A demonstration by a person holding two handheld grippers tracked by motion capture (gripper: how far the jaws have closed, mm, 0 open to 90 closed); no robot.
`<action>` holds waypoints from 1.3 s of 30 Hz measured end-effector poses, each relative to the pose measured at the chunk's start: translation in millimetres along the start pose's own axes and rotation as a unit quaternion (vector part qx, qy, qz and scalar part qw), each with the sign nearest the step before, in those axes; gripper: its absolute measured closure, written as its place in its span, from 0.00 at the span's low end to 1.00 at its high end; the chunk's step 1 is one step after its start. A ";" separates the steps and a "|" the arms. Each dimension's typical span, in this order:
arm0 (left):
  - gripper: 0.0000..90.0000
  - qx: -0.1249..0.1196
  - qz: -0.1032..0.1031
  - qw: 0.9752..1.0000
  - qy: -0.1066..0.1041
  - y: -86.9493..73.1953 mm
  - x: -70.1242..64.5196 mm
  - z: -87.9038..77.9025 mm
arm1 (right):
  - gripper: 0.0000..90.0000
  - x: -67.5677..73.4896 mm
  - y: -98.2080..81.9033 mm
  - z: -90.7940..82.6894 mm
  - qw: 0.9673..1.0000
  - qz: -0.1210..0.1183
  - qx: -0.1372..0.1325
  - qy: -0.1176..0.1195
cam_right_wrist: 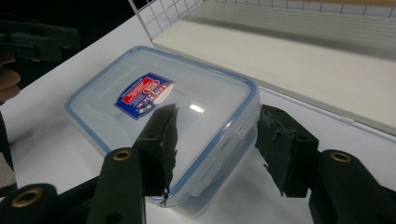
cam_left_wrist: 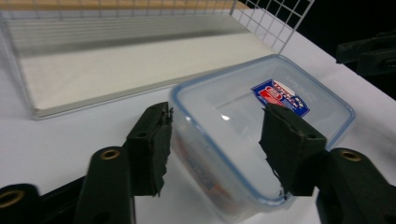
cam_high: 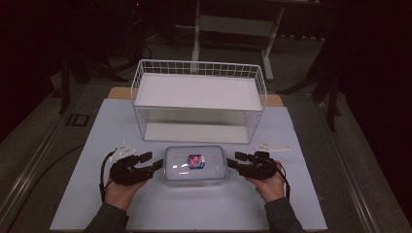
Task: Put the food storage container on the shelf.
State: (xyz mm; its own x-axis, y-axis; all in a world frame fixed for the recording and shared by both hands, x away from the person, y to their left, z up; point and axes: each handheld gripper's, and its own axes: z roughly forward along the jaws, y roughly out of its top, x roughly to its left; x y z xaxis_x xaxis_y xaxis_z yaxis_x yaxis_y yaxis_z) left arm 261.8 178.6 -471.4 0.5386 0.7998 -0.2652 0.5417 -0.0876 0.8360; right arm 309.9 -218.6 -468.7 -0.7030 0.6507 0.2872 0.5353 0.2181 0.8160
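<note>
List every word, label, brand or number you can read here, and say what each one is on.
None can be read.
Sticker on the lid of the clear food container: blue and red with white lettering, too blurred to read in any view.
Wire shelf rack: no writing seen.
White table mat: no writing seen.

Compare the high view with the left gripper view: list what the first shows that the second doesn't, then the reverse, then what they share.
High view alone: the whole white wire rack with its upper shelf, both forearms, the left gripper and the right gripper at opposite ends of the clear plastic container, and the floor around the table.

Left gripper view alone: a close look along its open jaws straddling the container's near corner, pads apart from the walls.

Shared: the container with its red and blue label, the rack's bottom shelf, the white tabletop.
</note>
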 end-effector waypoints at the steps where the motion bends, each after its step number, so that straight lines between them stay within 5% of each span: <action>1: 0.45 0.002 -0.003 1.000 -0.004 0.7 -1.2 3.2 | 0.52 -0.3 -0.1 1.4 1.000 0.002 0.003 0.001; 9: 0.42 0.036 -0.033 0.999 -0.009 -2.9 0.6 28.3 | 0.51 -5.2 -3.9 18.4 0.999 0.035 0.034 0.017; 13: 0.42 0.054 -0.054 0.997 -0.021 -6.9 6.4 33.5 | 0.44 -10.1 -7.7 27.4 0.995 0.068 0.043 0.053; 17: 0.41 0.067 -0.057 0.996 -0.028 -7.7 8.0 37.7 | 0.42 -11.9 -10.6 35.0 0.993 0.082 0.063 0.059; 24: 0.37 0.069 -0.082 0.993 -0.056 -9.8 14.7 44.5 | 0.39 -16.9 -11.1 35.6 0.989 0.106 0.056 0.082; 29: 0.35 0.067 -0.097 0.991 -0.066 -11.6 18.9 46.1 | 0.36 -20.5 -9.6 31.8 0.991 0.113 0.041 0.057; 34: 0.34 0.072 -0.122 0.986 -0.085 -13.5 23.3 49.1 | 0.32 -23.7 -12.8 40.0 0.987 0.132 0.064 0.069; 36: 0.32 0.080 -0.141 0.981 -0.107 -15.2 26.7 52.3 | 0.31 -24.7 -16.0 48.7 0.979 0.164 0.077 0.095; 39: 0.30 0.091 -0.155 0.976 -0.125 -16.5 27.0 55.8 | 0.31 -25.5 -16.9 51.1 0.976 0.174 0.083 0.105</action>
State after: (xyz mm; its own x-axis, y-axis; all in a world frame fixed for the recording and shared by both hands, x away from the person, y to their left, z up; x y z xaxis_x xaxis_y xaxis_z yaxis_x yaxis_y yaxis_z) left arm 303.4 168.6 -519.1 0.4593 0.6367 -0.6194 0.7967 0.0132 0.6043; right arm 342.8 -201.6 -515.4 -0.5365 0.5463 0.6432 0.8150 0.1376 0.5629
